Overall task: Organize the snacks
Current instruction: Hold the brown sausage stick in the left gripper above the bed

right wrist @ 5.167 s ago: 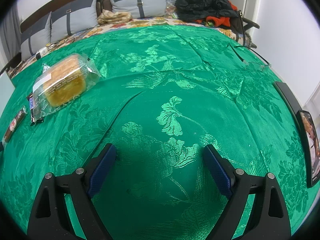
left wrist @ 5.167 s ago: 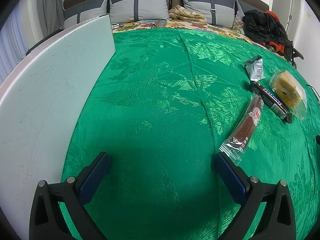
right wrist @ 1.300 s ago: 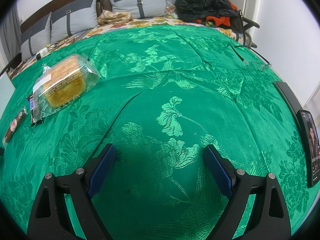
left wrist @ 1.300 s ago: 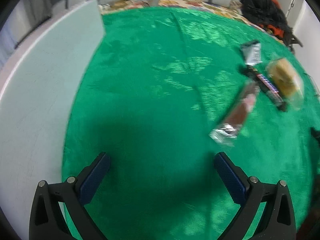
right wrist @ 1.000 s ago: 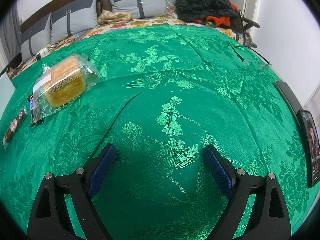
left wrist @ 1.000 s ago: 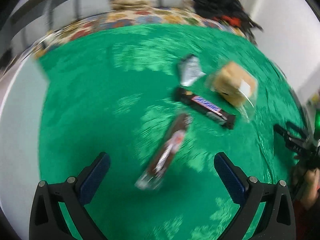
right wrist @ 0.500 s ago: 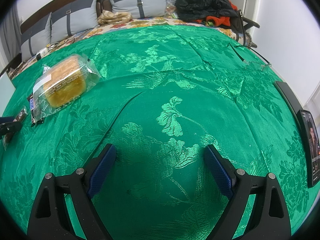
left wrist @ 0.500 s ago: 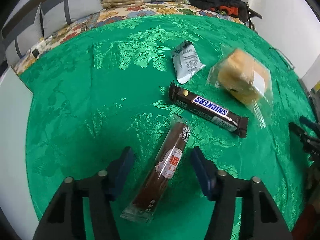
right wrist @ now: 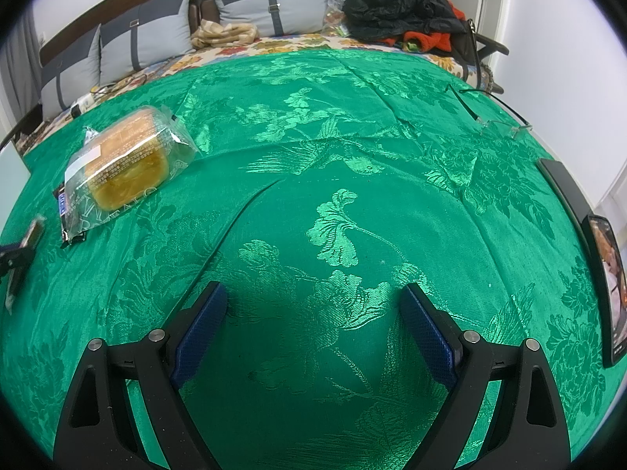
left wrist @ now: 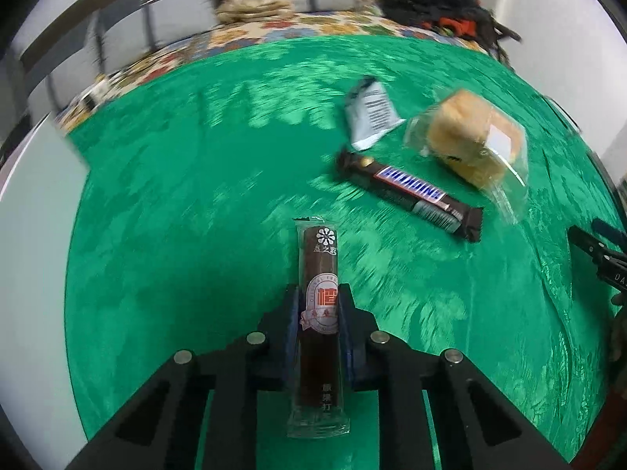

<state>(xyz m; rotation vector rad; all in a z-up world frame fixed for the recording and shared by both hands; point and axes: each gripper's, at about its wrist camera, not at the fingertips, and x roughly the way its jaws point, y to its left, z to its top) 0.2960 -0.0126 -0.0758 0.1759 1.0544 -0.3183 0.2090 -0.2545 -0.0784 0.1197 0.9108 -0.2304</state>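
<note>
My left gripper (left wrist: 319, 301) is shut on a long brown snack stick in clear wrap (left wrist: 320, 274) and holds it over the green cloth (left wrist: 196, 203). Beyond it lie a Snickers bar (left wrist: 411, 194), a small grey-white packet (left wrist: 370, 111) and a wrapped bread loaf (left wrist: 474, 145). My right gripper (right wrist: 313, 313) is open and empty over bare green cloth (right wrist: 352, 156). In the right wrist view the bread loaf (right wrist: 125, 164) lies at the left, with the Snickers end (right wrist: 64, 203) under it and my left gripper's tip (right wrist: 19, 252) at the far left edge.
A white board (left wrist: 35, 235) lies along the cloth's left side. A phone (right wrist: 605, 286) and a dark flat object (right wrist: 564, 188) lie at the right edge, glasses (right wrist: 497, 121) farther back. Pillows (right wrist: 270, 4) and a pile of dark clothes (right wrist: 399, 8) sit at the back.
My left gripper swung right over the snacks, came down around the brown snack stick and shut on it. My right gripper has stayed still and open.
</note>
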